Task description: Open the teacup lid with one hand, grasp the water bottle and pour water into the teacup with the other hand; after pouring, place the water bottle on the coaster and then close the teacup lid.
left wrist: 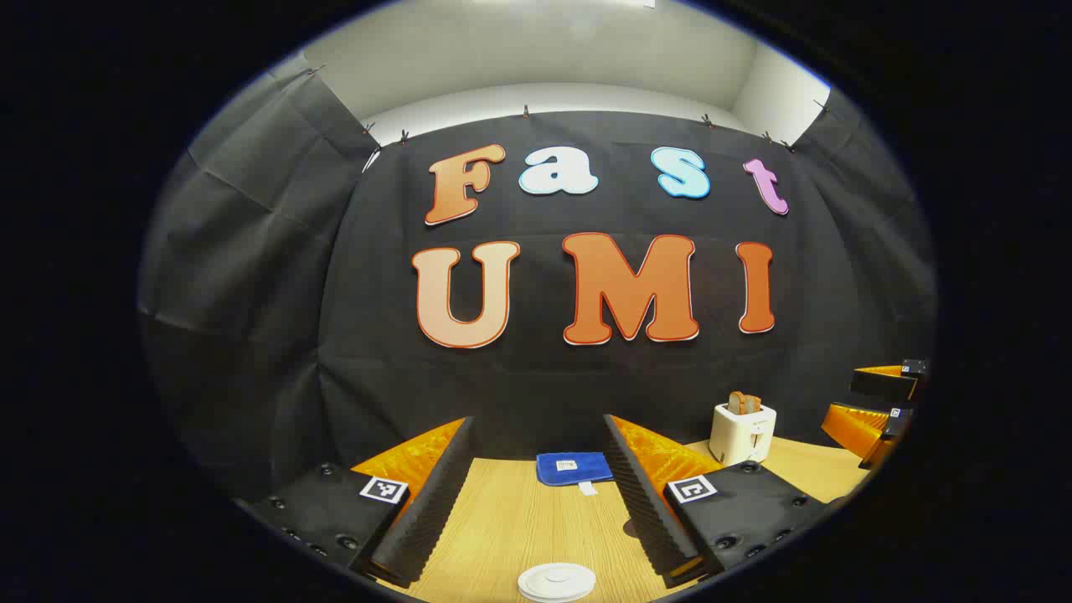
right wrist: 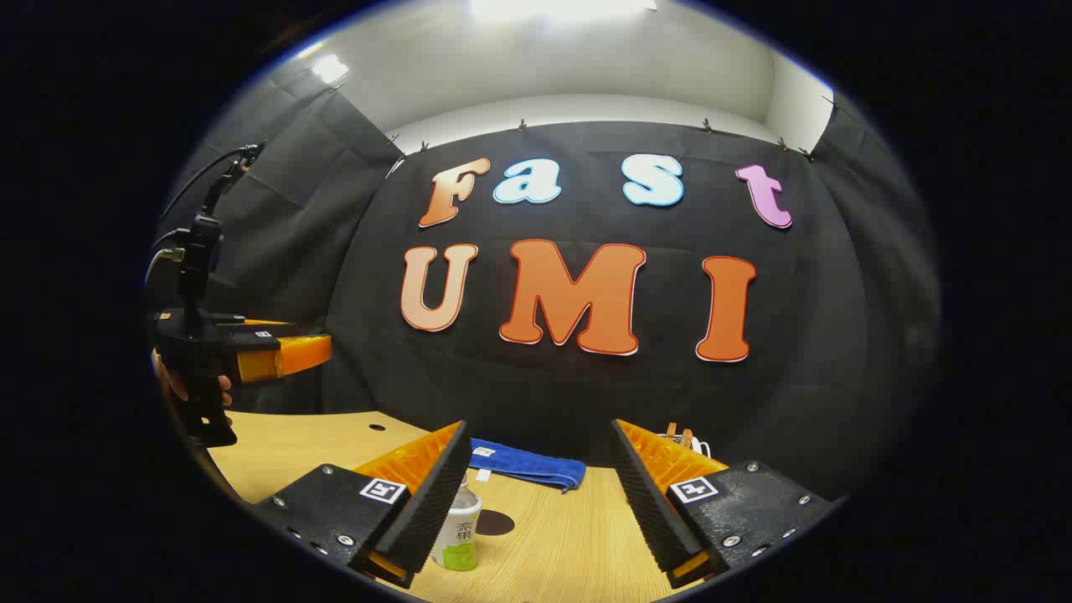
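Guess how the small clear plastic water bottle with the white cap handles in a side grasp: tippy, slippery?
The small clear plastic water bottle stands upright, tall for its base, so likely tippy if nudged high. Its smooth wall and label may slip; thin plastic probably dents. The open right gripper should close low around it.

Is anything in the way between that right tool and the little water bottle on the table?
Nothing visible blocks it. The right tool hangs open above the table, and the water bottle stands just beside its left finger, with bare wood around it.
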